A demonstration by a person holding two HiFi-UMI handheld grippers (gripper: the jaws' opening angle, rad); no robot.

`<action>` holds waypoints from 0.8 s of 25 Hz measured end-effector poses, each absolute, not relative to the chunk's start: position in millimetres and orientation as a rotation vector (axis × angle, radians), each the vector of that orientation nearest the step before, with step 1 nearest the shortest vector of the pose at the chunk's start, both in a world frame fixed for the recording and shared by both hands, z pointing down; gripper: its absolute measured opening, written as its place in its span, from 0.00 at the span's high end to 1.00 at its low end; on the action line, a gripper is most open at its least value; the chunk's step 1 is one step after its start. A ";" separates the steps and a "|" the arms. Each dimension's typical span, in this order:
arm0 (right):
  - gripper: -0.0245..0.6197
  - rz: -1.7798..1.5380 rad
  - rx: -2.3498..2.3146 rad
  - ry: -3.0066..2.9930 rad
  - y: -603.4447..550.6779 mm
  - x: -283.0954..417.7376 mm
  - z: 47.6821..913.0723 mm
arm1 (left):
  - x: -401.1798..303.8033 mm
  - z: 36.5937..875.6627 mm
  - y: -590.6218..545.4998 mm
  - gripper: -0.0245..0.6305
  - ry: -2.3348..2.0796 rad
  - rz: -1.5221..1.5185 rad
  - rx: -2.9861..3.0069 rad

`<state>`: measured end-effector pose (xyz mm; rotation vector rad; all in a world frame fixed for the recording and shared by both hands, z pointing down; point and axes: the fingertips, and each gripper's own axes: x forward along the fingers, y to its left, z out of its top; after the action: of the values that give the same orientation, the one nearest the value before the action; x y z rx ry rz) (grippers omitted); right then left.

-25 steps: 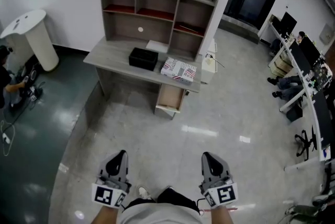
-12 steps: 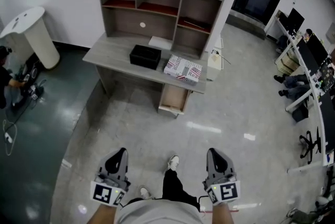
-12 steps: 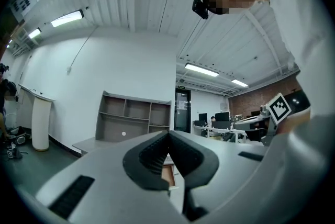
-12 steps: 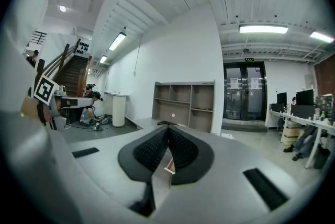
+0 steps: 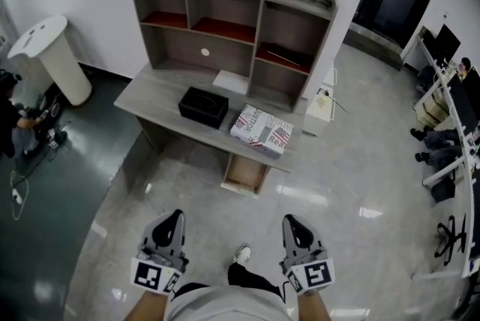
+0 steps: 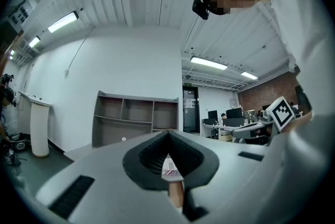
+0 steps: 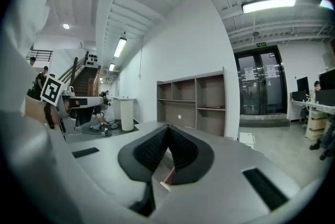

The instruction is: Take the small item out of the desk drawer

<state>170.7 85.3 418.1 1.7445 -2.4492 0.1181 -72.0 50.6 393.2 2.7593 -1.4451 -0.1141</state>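
The grey desk [image 5: 154,98] with its shelf hutch [image 5: 225,1] stands against the white wall, a few steps ahead. Its drawer [image 5: 244,175] hangs open under the right end of the top; I cannot make out any item inside from here. My left gripper [image 5: 168,228] and right gripper [image 5: 295,229] are held low at the bottom of the head view, far short of the desk, both shut and empty. In the left gripper view the left gripper [image 6: 168,134] points at the hutch, and the right gripper [image 7: 168,128] does the same in its own view.
A black box [image 5: 202,106] and a printed box [image 5: 262,130] lie on the desk top. A white unit [image 5: 319,108] stands at the desk's right end, a white round stand [image 5: 45,49] at far left. Office desks with seated people [image 5: 450,109] line the right side.
The desk has come nearer and sits larger in the head view as the person steps forward. Both grippers stay low and shut.
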 end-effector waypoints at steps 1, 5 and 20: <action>0.93 0.121 1.732 -2.460 74.7 179.5 418.4 | -61.6 391.7 40.9 0.93 -1.454 -0.112 2.760; 0.93 0.129 1.695 -2.491 39.8 208.5 427.5 | -29.7 395.6 16.3 0.93 -1.472 -0.062 2.770; 0.93 0.151 1.719 -2.396 -33.5 237.0 440.8 | 19.0 405.8 -73.0 0.93 -1.347 -0.072 2.792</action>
<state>237.0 -33.5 440.8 1.7193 -2.3956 0.1513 19.0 -73.0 405.8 2.7921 -1.3473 -0.0717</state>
